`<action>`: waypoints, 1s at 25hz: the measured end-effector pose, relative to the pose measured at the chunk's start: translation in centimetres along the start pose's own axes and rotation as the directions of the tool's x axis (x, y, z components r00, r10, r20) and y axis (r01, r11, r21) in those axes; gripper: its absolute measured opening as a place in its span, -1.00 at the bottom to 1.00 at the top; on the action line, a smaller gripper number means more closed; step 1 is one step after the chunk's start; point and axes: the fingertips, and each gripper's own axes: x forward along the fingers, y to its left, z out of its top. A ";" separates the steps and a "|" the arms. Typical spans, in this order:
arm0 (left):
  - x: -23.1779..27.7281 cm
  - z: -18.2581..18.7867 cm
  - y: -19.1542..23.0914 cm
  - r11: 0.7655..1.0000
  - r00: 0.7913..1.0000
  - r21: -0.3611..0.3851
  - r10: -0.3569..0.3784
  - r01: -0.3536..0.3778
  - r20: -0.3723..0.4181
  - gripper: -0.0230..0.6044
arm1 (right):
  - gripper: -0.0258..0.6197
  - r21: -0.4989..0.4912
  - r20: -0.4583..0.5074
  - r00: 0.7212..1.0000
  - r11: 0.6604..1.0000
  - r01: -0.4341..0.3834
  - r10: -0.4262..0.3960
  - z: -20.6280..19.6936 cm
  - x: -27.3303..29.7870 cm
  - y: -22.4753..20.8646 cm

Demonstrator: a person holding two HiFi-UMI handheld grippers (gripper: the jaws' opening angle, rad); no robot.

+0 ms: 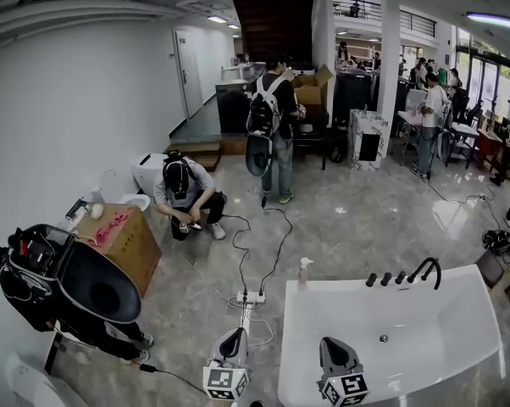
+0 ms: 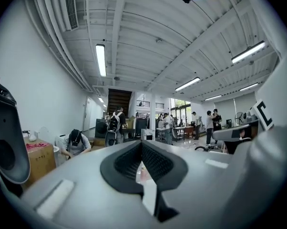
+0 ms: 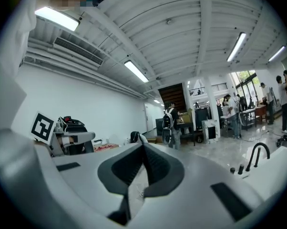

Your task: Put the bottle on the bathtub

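Head view, looking steeply down. The white bathtub (image 1: 291, 346) fills the near right of the scene, with a black faucet (image 1: 426, 270) and three black knobs (image 1: 385, 278) on its far rim. The bottle (image 1: 304, 271), pale with a pump top, stands upright at the tub's far-left corner. Whether it rests on the rim or on the floor just behind cannot be told.

The left gripper (image 1: 234, 337) is over the floor just left of the tub. The right gripper (image 1: 333, 348) is over the tub's near-left part. Both are well apart from the bottle. In the left gripper view, the left gripper's (image 2: 141, 144) jaws meet at their tips with nothing between them. In the right gripper view, the right gripper's (image 3: 143, 147) jaws are likewise together and empty.

A power strip (image 1: 251, 297) lies on the floor beyond the left gripper. Further left is a cardboard box (image 1: 124, 242), with a crouching person (image 1: 185, 195) behind it.
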 end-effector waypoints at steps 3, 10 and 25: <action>0.0 2.0 -1.2 1.000 0.999 0.012 -0.020 0.019 0.039 -0.90 | -0.89 0.038 0.015 1.000 0.999 0.021 -0.021 0.3 -0.8 -0.1; -1.1 2.3 -2.1 0.999 0.998 0.009 -0.046 0.046 0.035 -0.90 | -0.90 0.066 0.023 0.999 0.998 0.025 -0.027 0.9 -1.7 0.8; -1.2 2.4 -1.9 0.999 0.998 0.018 -0.049 0.048 0.042 -0.90 | -0.90 0.072 0.041 0.999 0.997 0.015 -0.018 1.2 -0.9 1.4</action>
